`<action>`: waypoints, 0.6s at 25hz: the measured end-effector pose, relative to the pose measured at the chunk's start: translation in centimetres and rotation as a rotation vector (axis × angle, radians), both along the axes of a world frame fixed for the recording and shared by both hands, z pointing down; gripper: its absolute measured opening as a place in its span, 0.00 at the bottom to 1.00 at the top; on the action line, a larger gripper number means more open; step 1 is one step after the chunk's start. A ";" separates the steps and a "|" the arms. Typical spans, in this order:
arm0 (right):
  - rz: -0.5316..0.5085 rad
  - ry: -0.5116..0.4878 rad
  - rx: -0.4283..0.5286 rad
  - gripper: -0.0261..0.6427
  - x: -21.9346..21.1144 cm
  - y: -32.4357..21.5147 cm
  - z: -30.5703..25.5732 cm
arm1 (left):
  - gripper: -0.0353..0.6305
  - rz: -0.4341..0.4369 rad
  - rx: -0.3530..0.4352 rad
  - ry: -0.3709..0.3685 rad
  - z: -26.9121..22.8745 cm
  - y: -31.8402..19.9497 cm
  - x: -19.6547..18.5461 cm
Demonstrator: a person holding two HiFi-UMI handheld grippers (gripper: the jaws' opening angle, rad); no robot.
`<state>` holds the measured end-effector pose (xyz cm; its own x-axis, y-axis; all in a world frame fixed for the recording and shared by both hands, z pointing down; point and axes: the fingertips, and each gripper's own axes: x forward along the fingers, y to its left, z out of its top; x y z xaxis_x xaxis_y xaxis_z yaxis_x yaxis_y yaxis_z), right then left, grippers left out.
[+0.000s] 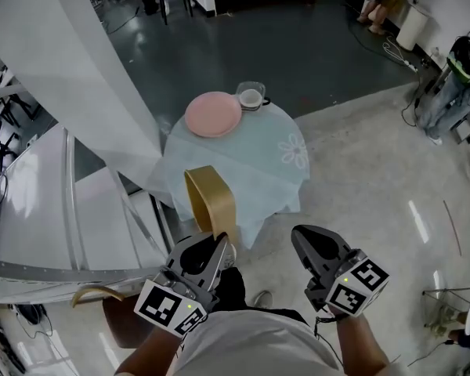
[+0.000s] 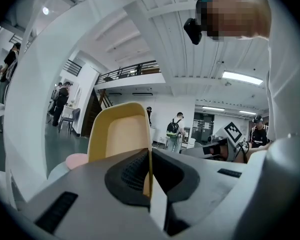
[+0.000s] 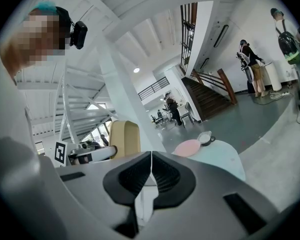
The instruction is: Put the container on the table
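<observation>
A round tabletop under a pale blue cloth (image 1: 254,175) stands on a dark grey hall floor (image 1: 298,45), beside a white staircase (image 1: 70,69). A round pink plate (image 1: 213,114) and a small white cup (image 1: 251,98) sit at its far edge. Both claws point nearly level toward the near edge. The left claw (image 1: 218,249) is clamped on the thin wall of a tan plastic container (image 1: 211,198), held on edge over that near edge. The pinch itself shows only in the left gripper view. The right claw (image 1: 301,239) is closed and empty.
</observation>
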<state>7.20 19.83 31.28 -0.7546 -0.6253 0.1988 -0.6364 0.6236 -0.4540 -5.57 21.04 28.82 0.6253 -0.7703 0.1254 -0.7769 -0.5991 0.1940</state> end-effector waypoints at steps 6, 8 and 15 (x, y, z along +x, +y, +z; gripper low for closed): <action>0.024 0.008 -0.029 0.07 -1.9 -5.5 1.2 | 0.10 0.026 -0.018 0.005 0.9 -5.7 -1.8; 0.030 0.011 -0.034 0.07 -2.7 -7.3 1.4 | 0.10 0.034 -0.022 0.009 1.3 -7.8 -2.6; 0.062 0.028 -0.058 0.07 -4.8 -13.0 2.1 | 0.10 0.049 -0.030 0.025 1.5 -14.2 -5.2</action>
